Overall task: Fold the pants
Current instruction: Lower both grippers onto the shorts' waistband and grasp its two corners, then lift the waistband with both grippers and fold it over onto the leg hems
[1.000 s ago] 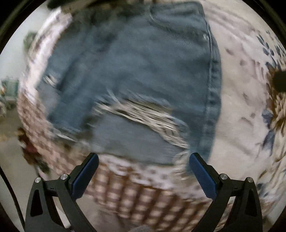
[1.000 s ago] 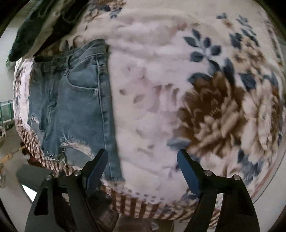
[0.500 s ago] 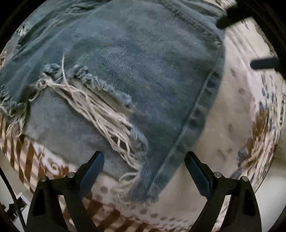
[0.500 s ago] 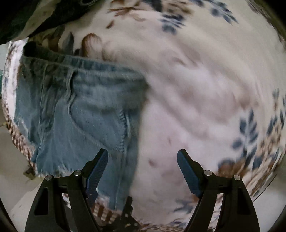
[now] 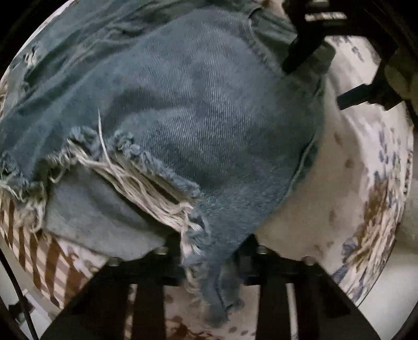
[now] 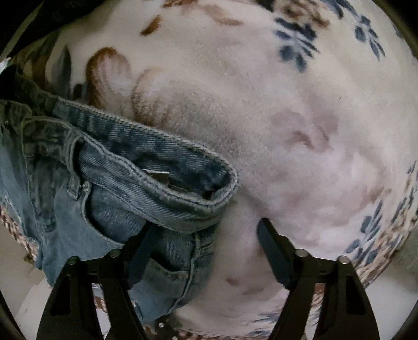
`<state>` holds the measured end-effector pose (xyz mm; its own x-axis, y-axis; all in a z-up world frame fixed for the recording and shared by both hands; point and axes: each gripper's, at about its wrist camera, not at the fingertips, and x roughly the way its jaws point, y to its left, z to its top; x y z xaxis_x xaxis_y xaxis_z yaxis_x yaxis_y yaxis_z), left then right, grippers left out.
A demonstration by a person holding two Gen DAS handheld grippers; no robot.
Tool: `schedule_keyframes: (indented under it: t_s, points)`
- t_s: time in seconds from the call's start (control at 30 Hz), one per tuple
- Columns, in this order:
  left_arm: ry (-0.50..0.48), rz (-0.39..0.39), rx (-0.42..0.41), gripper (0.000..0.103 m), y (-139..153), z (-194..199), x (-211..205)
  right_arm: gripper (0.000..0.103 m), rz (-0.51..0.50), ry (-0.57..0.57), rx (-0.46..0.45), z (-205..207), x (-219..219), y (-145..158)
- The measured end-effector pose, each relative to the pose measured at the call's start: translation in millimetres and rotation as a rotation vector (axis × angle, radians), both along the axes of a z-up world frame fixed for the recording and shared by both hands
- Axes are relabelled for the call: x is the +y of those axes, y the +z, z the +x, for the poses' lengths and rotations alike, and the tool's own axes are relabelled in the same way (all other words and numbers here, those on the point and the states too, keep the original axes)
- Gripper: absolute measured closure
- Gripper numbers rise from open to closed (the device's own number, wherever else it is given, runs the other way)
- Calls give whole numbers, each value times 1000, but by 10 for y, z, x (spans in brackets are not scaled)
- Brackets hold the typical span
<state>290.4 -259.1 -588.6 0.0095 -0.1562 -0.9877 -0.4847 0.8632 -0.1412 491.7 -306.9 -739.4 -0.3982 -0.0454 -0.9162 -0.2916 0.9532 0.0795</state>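
Observation:
Blue denim shorts (image 5: 198, 125) with frayed, ripped hems lie on a floral fleece blanket (image 5: 326, 209). My left gripper (image 5: 209, 251) is shut on the frayed right leg hem of the shorts, which hangs down between the fingers. In the right wrist view the waistband corner (image 6: 183, 183) of the shorts curls up just ahead of my right gripper (image 6: 206, 248). The right gripper is open, its left finger (image 6: 138, 245) lying over the denim below the waistband, its right finger (image 6: 274, 253) over bare blanket. The right gripper's black frame (image 5: 365, 91) shows at the top right of the left wrist view.
The white blanket (image 6: 300, 130) has brown and blue flowers and a brown striped border (image 5: 34, 261) at the bed's edge. A dark garment (image 6: 39, 15) lies at the far left of the bed. Pale floor (image 6: 15, 282) shows below the edge.
My left gripper moved in and shut on the frayed leg hem. My right gripper moved forward to the waistband corner, staying open.

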Motion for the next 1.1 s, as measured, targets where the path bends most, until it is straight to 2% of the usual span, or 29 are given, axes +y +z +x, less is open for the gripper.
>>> schedule_keyframes:
  t_s: [0.03, 0.1, 0.2, 0.33, 0.37, 0.47, 0.5, 0.67, 0.7, 0.9, 1.0, 1.1]
  points:
    - [0, -9, -1, 88, 51, 29, 42, 43, 15, -15, -2, -18, 57, -2]
    - [16, -27, -13, 94, 168, 66, 142, 77, 45, -35, -5, -80, 98, 80]
    - [19, -29, -35, 99, 360, 98, 255, 86, 26, -20, -53, -143, 175, 257]
    - [19, -23, -63, 100, 611, -14, 439, 89, 29, -16, -90, -222, 201, 523]
    - [19, -22, -68, 100, 543, -60, 518, 90, 36, -23, -97, -242, 202, 628]
    - [29, 0, -98, 100, 758, -131, 721, 91, 51, -23, -118, -308, 250, 908]
    - [31, 7, -103, 100, 686, -271, 807, 91, 56, -21, -124, -342, 283, 975]
    - [55, 62, -145, 100, 1064, -463, 992, 91, 76, -17, -162, -380, 452, 1548]
    - [63, 68, -153, 100, 1127, -509, 1040, 91, 83, -16, -169, -380, 510, 1583]
    - [102, 97, -209, 100, 1485, -613, 1477, 92, 110, 41, -240, -172, 1305, 2131]
    - [117, 104, -224, 100, 1590, -611, 1871, 92, 106, 85, -266, -172, 1870, 2203]
    - [131, 105, -221, 100, 1544, -538, 2349, 92, 89, 125, -277, -142, 2447, 2159]
